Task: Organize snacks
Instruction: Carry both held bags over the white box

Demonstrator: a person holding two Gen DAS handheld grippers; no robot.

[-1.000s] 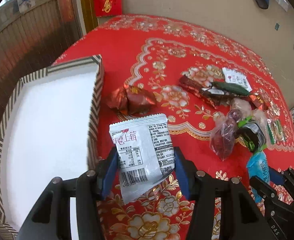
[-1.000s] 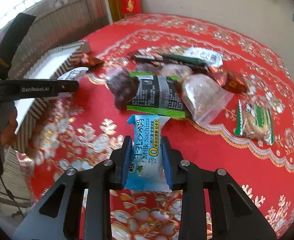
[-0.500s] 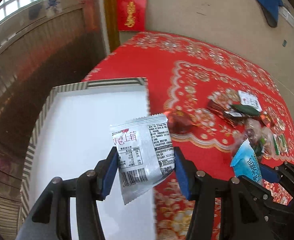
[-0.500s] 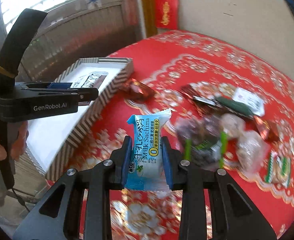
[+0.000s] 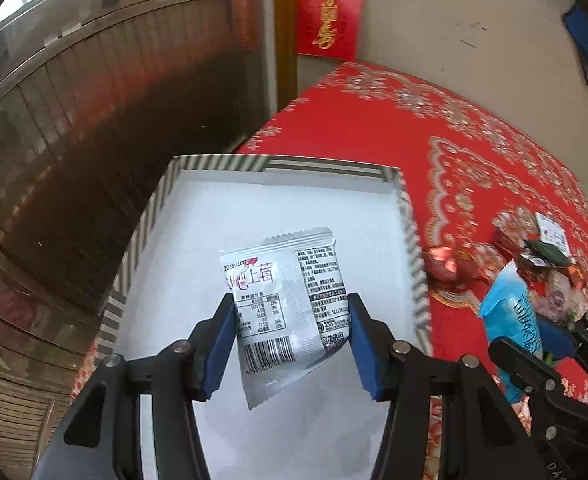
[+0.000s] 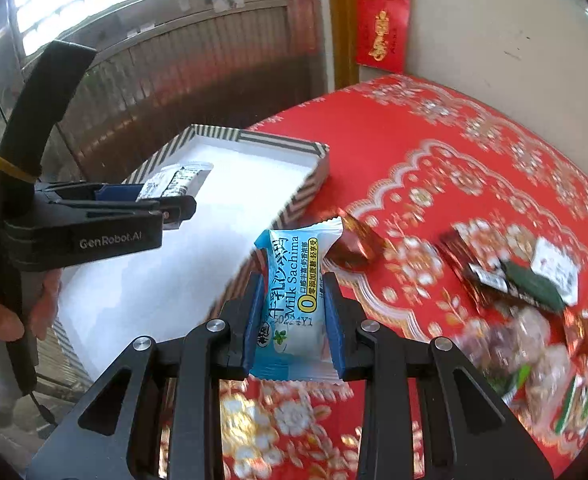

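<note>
My left gripper [image 5: 290, 320] is shut on a silver snack packet [image 5: 284, 300] and holds it above the white floor of the striped box [image 5: 278, 164]. In the right wrist view the same left gripper [image 6: 182, 204] reaches in from the left over the striped box [image 6: 294, 196], with the silver packet [image 6: 174, 178] in its jaws. My right gripper [image 6: 294, 316] is shut on a light blue Milk Sachima packet [image 6: 290, 304], held above the red tablecloth just beside the box's near right wall. That blue packet [image 5: 514, 316] also shows at the right of the left wrist view.
A red foil sweet [image 6: 354, 244] lies by the box's right wall. Several more wrapped snacks [image 6: 526, 280] lie in a heap at the right of the red tablecloth [image 6: 434, 144]. A person's hand [image 6: 2, 312] grips the left tool. Wooden panelling and a wall stand behind the table.
Both grippers have carried their packets leftward from the snack pile. The silver packet has passed over the box wall and hangs above its floor; the blue packet has come up beside the box.
</note>
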